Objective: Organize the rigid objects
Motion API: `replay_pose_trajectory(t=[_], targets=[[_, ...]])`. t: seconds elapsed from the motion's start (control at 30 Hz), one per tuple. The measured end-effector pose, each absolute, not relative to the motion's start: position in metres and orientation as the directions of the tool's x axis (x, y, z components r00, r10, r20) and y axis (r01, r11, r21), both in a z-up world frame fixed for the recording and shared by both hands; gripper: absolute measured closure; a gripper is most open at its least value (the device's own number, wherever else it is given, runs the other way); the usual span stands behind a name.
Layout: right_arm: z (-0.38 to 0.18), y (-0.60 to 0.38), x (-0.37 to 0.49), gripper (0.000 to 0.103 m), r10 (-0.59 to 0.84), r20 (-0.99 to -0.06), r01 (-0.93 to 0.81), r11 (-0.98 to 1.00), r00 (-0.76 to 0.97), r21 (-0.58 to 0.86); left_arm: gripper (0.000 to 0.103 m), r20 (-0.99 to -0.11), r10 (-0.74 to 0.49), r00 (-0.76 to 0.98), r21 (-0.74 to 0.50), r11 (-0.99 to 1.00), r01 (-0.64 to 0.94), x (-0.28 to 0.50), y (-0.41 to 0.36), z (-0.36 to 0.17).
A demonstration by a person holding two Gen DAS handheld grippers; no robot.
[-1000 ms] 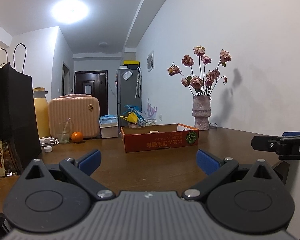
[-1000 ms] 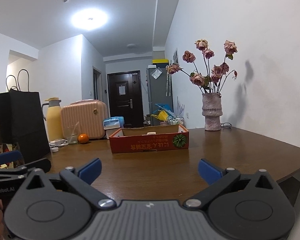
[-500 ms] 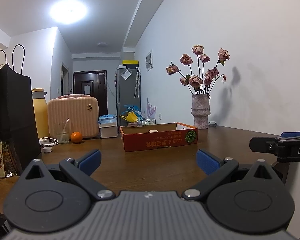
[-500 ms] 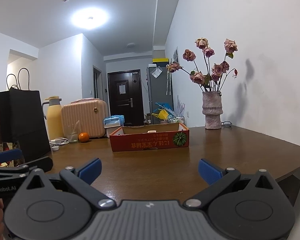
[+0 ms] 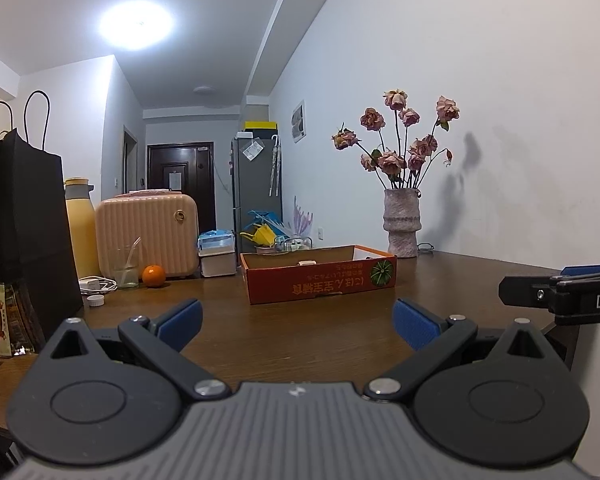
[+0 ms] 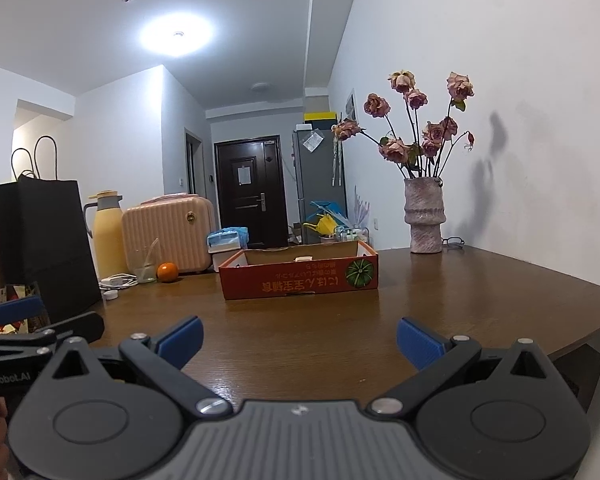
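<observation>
A shallow red cardboard box (image 5: 320, 282) stands on the brown wooden table (image 5: 300, 336), also in the right wrist view (image 6: 300, 278). A small white item (image 5: 307, 263) lies inside it. An orange (image 5: 153, 275) sits left of the box, by a glass with a straw (image 5: 126, 268). My left gripper (image 5: 298, 322) is open and empty, low over the table's near part. My right gripper (image 6: 300, 340) is open and empty beside it. Each gripper shows in the other's view, the right one (image 5: 560, 294) at the right edge, the left one (image 6: 36, 324) at the left edge.
A black paper bag (image 5: 24, 232), yellow flask (image 5: 80, 228), pink case (image 5: 148, 232), white charger (image 5: 96, 284) and cap (image 5: 95, 301) crowd the left. A vase of dried roses (image 5: 402, 220) stands by the right wall. A tissue box (image 5: 217, 252) sits behind the red box.
Both views have shifted only slightly; the grippers stay open and nothing on the table has moved.
</observation>
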State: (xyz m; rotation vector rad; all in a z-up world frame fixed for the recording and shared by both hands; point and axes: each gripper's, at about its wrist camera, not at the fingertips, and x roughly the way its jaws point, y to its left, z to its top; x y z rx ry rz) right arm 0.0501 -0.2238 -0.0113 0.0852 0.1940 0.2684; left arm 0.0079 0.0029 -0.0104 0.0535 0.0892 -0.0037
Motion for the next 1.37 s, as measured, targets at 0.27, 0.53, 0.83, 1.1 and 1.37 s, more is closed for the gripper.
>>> replay_pose_trajectory(t=[0.27, 0.53, 0.83, 1.1, 1.37], targets=[[-0.0125, -0.2214, 0.0518, 0.000, 0.275, -0.180, -0.259, 0.960, 0.945, 0.105, 0.000, -0.090, -0.002, 0.996, 0.054, 0.999, 0.006, 0.0079, 0.0029, -0.0107], [-0.0132, -0.2206, 0.0516, 0.000, 0.275, -0.181, -0.259, 0.960, 0.944, 0.106, 0.000, -0.090, -0.001, 0.996, 0.054, 0.999, 0.006, 0.0078, 0.0029, -0.0104], [-0.0149, -0.2216, 0.0518, 0.000, 0.273, -0.184, -0.256, 0.961, 0.944, 0.109, 0.000, -0.090, 0.001, 0.996, 0.052, 0.999, 0.004, 0.0081, 0.0033, -0.0101], [-0.0160, -0.2197, 0.0517, 0.000, 0.275, -0.187, -0.258, 0.960, 0.943, 0.112, 0.000, -0.092, 0.007, 0.996, 0.048, 0.999, -0.003, 0.0088, 0.0039, -0.0106], [-0.0171, -0.2178, 0.0522, 0.000, 0.273, -0.194, -0.255, 0.960, 0.942, 0.111, 0.000, -0.091, 0.011, 0.996, 0.046, 0.999, -0.007, 0.0074, 0.0023, -0.0129]])
